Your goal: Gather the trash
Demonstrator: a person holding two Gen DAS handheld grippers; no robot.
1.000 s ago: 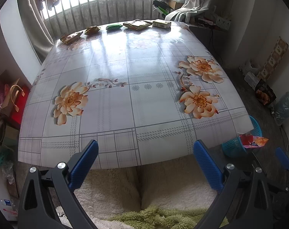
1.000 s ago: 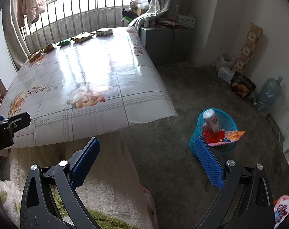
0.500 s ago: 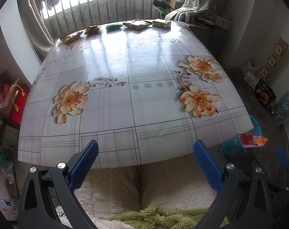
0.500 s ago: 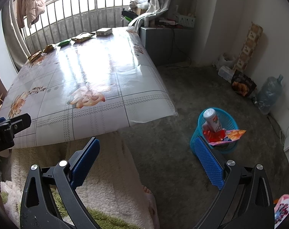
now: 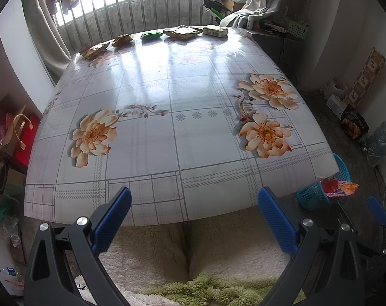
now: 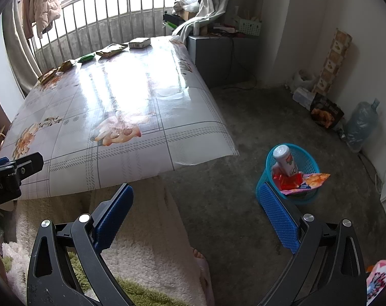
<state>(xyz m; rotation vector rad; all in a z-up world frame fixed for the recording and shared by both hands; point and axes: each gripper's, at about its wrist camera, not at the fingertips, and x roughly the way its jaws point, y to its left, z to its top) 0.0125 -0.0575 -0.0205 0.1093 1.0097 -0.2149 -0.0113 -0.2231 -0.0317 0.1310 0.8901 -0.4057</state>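
Several pieces of trash lie in a row along the far edge of the flowered table [image 5: 182, 132]: a brown wrapper [image 5: 93, 49], a crumpled packet [image 5: 122, 40], a green packet [image 5: 152, 35], a flat olive bag [image 5: 182, 31] and a small box [image 5: 215, 30]. The same row shows in the right wrist view, with the green packet [image 6: 87, 57] and box [image 6: 139, 42]. A blue mesh basket [image 6: 265, 178] on the floor right of the table holds a can [image 6: 286, 160] and wrappers. My left gripper [image 5: 194, 211] hangs open over the near table edge. My right gripper [image 6: 196, 209] is open above the floor, nothing in either.
A fluffy white cloth covers a person's lap [image 5: 187, 250] below both grippers. Bags [image 5: 16, 137] crowd the floor left of the table. A snack bag [image 6: 325, 112] and water jug [image 6: 361, 125] stand by the right wall. A grey cabinet [image 6: 218, 58] sits behind the table.
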